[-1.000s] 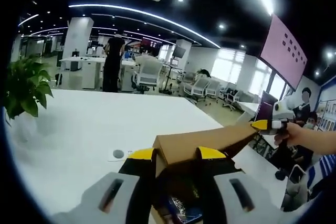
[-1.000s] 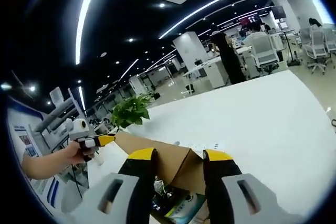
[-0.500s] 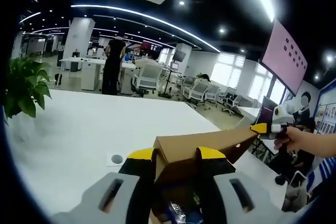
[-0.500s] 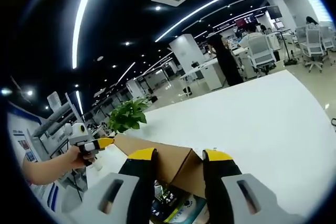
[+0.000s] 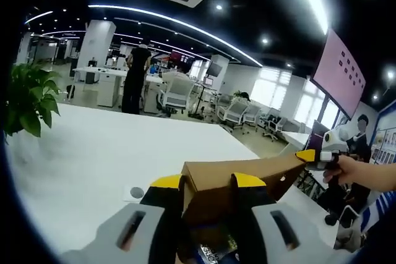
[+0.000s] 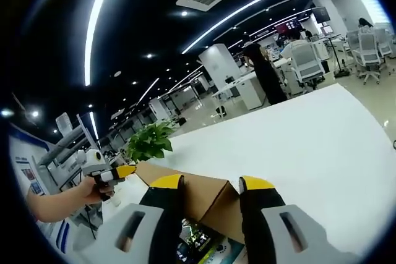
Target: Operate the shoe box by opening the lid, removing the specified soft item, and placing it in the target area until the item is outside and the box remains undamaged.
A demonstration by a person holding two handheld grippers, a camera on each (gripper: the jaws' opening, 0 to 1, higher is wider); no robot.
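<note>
Left gripper (image 5: 206,182) is clamped on one corner of the raised brown cardboard shoe box lid (image 5: 247,174); the far corner is pinched by the right gripper (image 5: 307,156), also seen gripping in its own view (image 6: 211,183). Lid is held up over the white table (image 5: 93,153). Something dark and printed (image 6: 201,246) is visible in the box below; identity can't be told. Green potted plant (image 5: 28,100) sits far left.

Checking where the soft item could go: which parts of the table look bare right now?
The white table is bare between the potted plant and the cardboard lid; only a small round mark sits there. In the right gripper view, the tabletop right of the lid is bare too. It is crowded around the lid, where both tools grip.
</note>
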